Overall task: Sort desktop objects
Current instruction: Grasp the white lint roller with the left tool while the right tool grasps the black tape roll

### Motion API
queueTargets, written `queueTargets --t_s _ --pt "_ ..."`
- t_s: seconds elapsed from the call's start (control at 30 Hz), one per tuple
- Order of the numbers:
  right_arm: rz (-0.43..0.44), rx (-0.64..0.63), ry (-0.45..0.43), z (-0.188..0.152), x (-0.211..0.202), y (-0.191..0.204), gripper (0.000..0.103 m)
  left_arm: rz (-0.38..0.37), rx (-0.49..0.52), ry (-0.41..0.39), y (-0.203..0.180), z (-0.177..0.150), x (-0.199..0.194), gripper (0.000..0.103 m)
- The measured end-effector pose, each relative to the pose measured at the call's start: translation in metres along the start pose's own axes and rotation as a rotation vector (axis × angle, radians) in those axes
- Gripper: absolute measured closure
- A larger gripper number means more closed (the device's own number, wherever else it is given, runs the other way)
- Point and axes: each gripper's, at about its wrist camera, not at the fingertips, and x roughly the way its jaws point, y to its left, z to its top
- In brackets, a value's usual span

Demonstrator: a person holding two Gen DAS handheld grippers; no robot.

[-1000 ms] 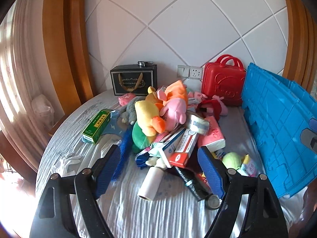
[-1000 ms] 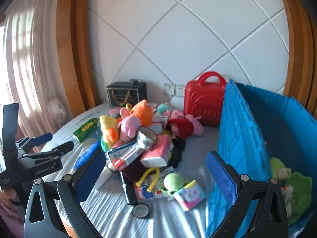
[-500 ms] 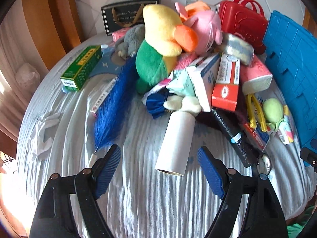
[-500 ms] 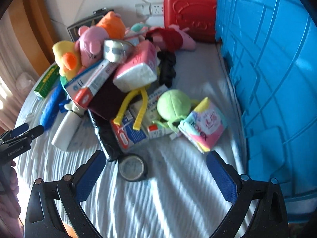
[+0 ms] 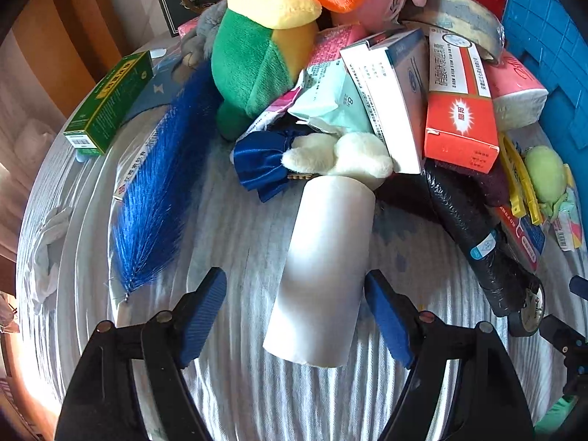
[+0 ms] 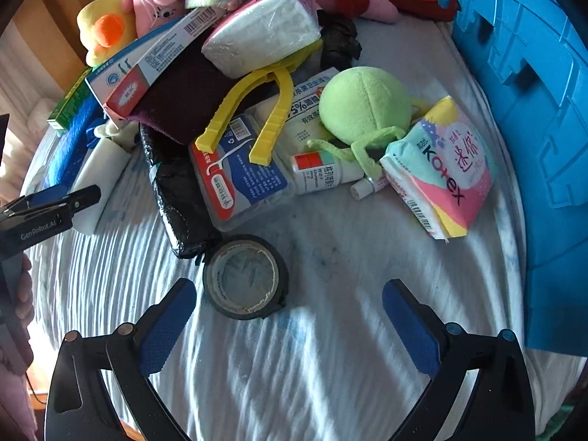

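White and smooth, the paper roll (image 5: 323,272) lies on the striped cloth of the surface (image 5: 239,242) with its far end tucked under the cream plush paws (image 5: 338,154) at the foot of the pile. Your left gripper (image 5: 296,308) straddles its near end: the jaws are closing, the roll is between them, and neither pad presses it yet — the pad at 3 o'clock sits just beside the roll's edge, the one at 9 o'clock stands well apart.

That lopsided gap is your first risk. The nearer pad would likely reach the roll first and push it sideways toward 9 o'clock, so it may roll on the cloth rather than be pinched. The second risk lies at 12 o'clock: pull the roll out and the paws, the blue satin bow (image 5: 262,163) and the leaning boxes (image 5: 397,95) above may slide down after it. A smooth round body could also slip if you catch it only at the tip.

Your right gripper (image 6: 288,321) hangs with its jaws spread wide and empty. The black tape ring (image 6: 244,275) lies flat just ahead, nearer its pad at 9 o'clock — not touching. Closing from there could nudge the ring against the black pouch (image 6: 176,202) at its 11 o'clock.
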Motion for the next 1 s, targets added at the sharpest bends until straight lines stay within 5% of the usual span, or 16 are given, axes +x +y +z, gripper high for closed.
queueTargets --t_s 0.27,0.6,0.7,0.8,1.0 --pt "0.004 -0.022 0.023 0.000 0.011 0.013 0.029 -0.027 0.017 0.042 -0.004 0.003 0.020 0.036" --pt "-0.015 -0.052 0.028 0.003 0.008 0.029 0.029 -0.055 0.031 0.045 -0.005 0.002 0.018 0.037" --pt "-0.043 -0.072 0.042 0.000 0.012 0.035 0.029 -0.082 0.045 0.044 -0.008 -0.001 0.014 0.052" --pt "-0.055 -0.073 0.044 -0.003 0.015 0.036 0.028 -0.077 0.065 0.039 -0.010 -0.006 0.010 0.056" --pt "-0.074 -0.087 0.033 -0.005 0.008 0.041 0.042 -0.090 0.061 0.055 -0.009 -0.021 0.002 0.056"
